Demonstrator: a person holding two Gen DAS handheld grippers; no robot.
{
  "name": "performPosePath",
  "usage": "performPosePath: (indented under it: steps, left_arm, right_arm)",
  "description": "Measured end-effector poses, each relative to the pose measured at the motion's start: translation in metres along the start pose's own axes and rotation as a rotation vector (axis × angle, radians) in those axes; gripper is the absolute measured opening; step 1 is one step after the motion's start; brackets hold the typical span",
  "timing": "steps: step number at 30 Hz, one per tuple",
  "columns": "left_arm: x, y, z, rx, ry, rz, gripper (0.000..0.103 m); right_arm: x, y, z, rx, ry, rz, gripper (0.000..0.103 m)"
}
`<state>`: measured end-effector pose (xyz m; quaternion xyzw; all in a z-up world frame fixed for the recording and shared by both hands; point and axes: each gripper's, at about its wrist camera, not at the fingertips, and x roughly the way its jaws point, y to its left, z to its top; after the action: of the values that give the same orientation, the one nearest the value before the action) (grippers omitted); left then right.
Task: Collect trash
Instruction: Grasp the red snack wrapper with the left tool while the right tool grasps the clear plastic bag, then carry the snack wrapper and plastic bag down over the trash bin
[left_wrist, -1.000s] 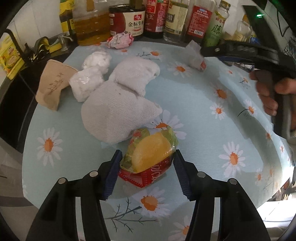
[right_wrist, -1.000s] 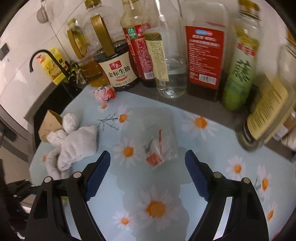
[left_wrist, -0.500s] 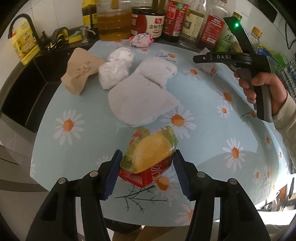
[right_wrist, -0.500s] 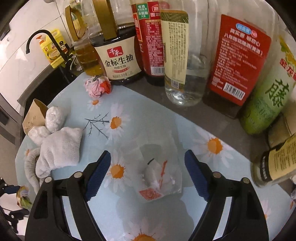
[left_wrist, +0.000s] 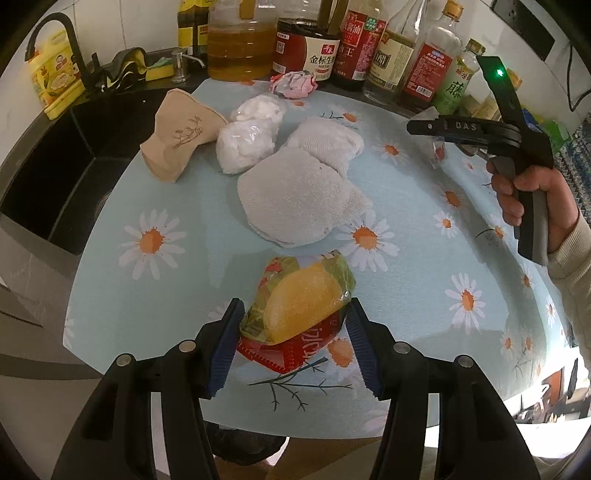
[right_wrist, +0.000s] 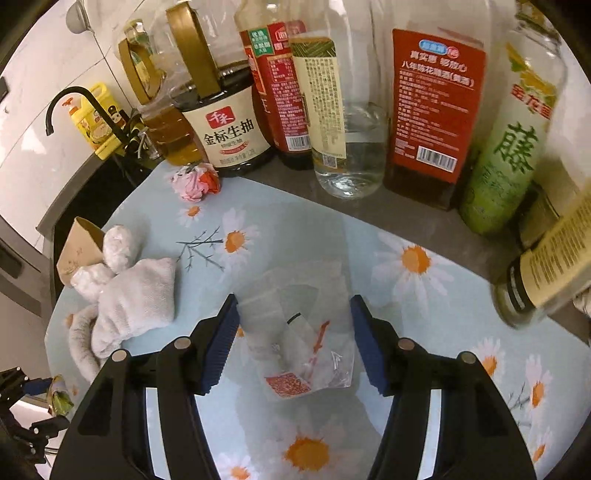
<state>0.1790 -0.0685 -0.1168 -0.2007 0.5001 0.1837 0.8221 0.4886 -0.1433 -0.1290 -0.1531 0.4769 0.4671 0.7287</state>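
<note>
Closing jaws astride clear plastic wrapper (right_wrist: 303, 347)

Pale blue and daisies under my black-and-blue fingers

My fingers (left_wrist: 227, 343) are black with ribbed blue pads; between them sits a snack wrapper (left_wrist: 299, 306), yellow at its centre, green at the edges, red with white script below. The desk (left_wrist: 173, 302) is pale blue, printed with white daisies with orange hearts and thin dark twigs. On it lie an off-white towel (left_wrist: 295, 192), a tan paper cup (left_wrist: 177, 140), a pink crumpled wad (left_wrist: 293, 84), and a clear bag (right_wrist: 306, 347) with a red patch.
</note>
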Motion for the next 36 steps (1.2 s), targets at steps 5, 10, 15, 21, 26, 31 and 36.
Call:
performPosePath:
  steps: [5,10,15,21,26,31,36]
  left_arm:
    - [-0.003,0.011,0.0,0.02,-0.013,-0.044,0.054]
    - [-0.009,0.027,0.0,0.079,-0.022,-0.109,0.054]
    - [-0.013,0.047,0.0,0.15,-0.014,-0.163,0.054]
    - [-0.021,0.077,-0.002,0.221,-0.019,-0.234,0.054]
    - [-0.027,0.099,-0.006,0.267,-0.017,-0.298,0.054]
    - [-0.036,0.121,-0.016,0.31,0.006,-0.369,0.054]
    - [-0.042,0.139,-0.029,0.344,0.023,-0.38,0.054]
  right_arm:
    - [-0.017,0.012,-0.014,0.037,-0.015,-0.023,0.061]
    - [-0.033,0.029,-0.036,0.093,-0.017,-0.066,0.061]
    - [-0.054,0.059,-0.067,0.169,-0.021,-0.103,0.061]
    - [-0.08,0.102,-0.099,0.236,-0.035,-0.157,0.061]
    - [-0.094,0.138,-0.122,0.301,-0.047,-0.189,0.061]
    - [-0.102,0.176,-0.144,0.382,-0.065,-0.179,0.061]
    - [-0.103,0.219,-0.162,0.435,-0.085,-0.137,0.061]
